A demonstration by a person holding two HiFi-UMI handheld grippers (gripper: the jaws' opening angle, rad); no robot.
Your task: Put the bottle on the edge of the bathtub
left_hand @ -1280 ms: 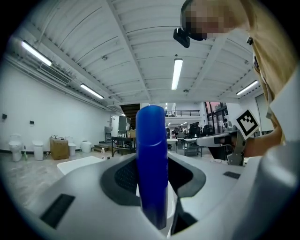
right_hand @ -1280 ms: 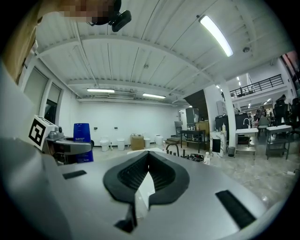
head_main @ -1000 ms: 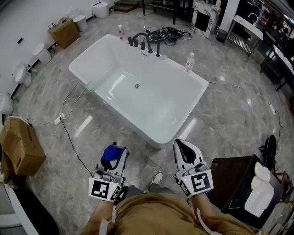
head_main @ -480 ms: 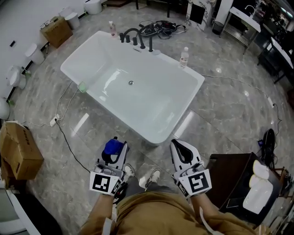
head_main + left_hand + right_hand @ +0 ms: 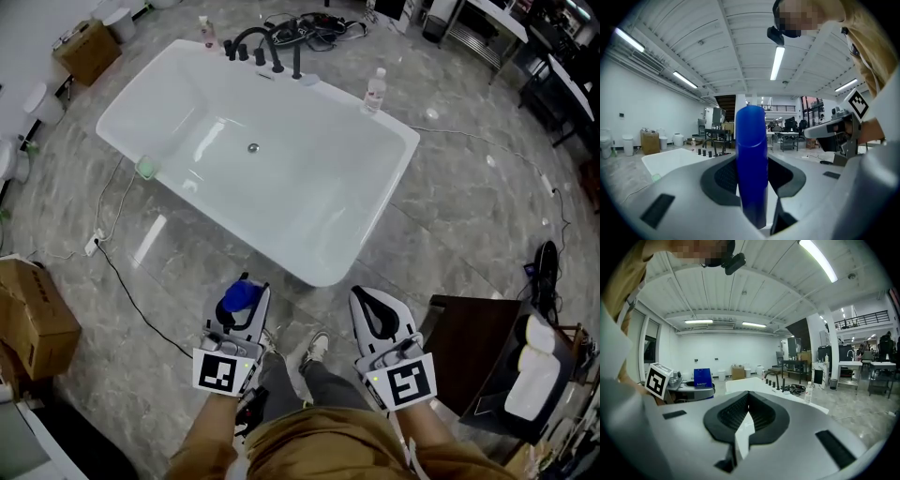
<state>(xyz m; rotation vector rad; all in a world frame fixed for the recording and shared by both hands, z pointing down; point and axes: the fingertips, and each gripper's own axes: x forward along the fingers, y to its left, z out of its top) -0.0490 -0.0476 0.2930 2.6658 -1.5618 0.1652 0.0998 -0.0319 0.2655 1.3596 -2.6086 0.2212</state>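
A blue bottle (image 5: pixel 236 298) stands upright between the jaws of my left gripper (image 5: pixel 251 289), which is shut on it; in the left gripper view the bottle (image 5: pixel 751 140) fills the middle of the picture. My right gripper (image 5: pixel 368 295) is level with it on the right, shut and with nothing in it. Both grippers hang low over the floor, just short of the near corner of the white bathtub (image 5: pixel 328 278). The tub's rim (image 5: pixel 740 384) also shows beyond the right jaws.
A clear bottle (image 5: pixel 375 91) stands on the tub's far rim beside black taps (image 5: pixel 262 47). A small green thing (image 5: pixel 145 167) sits on the left rim. There is a cardboard box (image 5: pixel 33 314) at the left, a dark table (image 5: pixel 473 361) at the right, and cables across the floor.
The head view has come closer to the tub, which has slid up and left in the picture. Both grippers have sunk slightly. The left one still holds the blue bottle.
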